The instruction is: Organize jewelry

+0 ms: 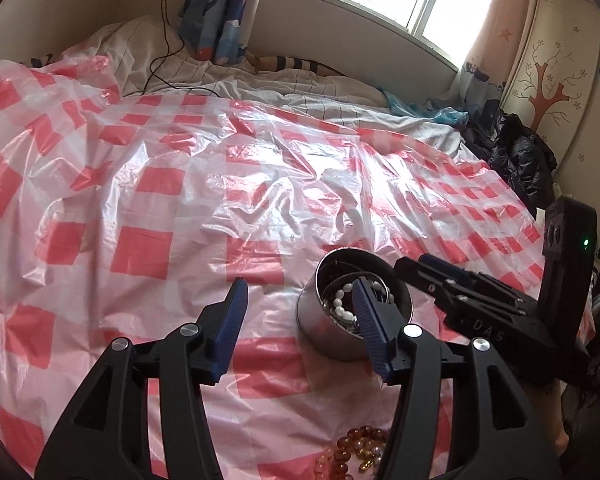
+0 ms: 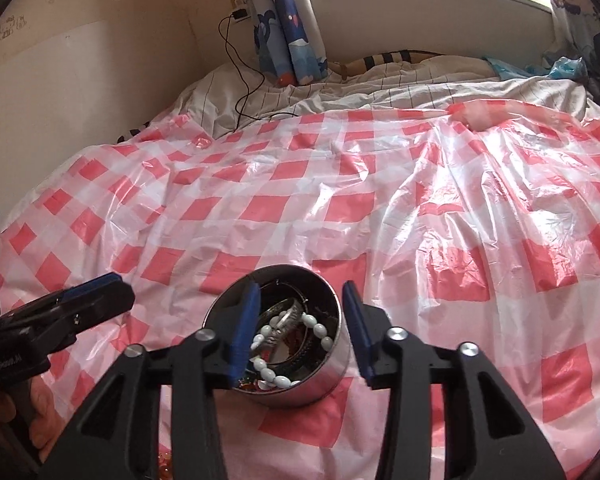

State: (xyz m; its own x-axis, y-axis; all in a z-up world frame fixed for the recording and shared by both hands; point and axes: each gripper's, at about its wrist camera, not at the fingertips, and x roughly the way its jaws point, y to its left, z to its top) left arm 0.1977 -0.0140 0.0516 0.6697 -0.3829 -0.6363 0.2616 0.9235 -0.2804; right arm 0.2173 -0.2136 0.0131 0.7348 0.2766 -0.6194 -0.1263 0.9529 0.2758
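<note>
A round metal tin (image 1: 320,334) stands on the red-and-white checked plastic sheet (image 1: 180,184). It holds a white bead bracelet (image 1: 342,308), a metal bangle and dark pieces. My left gripper (image 1: 298,302) is open and empty, its right finger over the tin's rim. An amber bead bracelet (image 1: 358,454) lies on the sheet below it. In the right wrist view the tin (image 2: 300,388) sits between the fingers of my right gripper (image 2: 300,304), which is open and empty above it. The white beads (image 2: 276,376) show inside.
The sheet covers a bed with white striped bedding (image 2: 380,84) behind. A black cable (image 2: 236,64) runs down from a wall socket. A black jacket (image 1: 520,156) lies at the bed's right edge. A window and curtains stand at the back.
</note>
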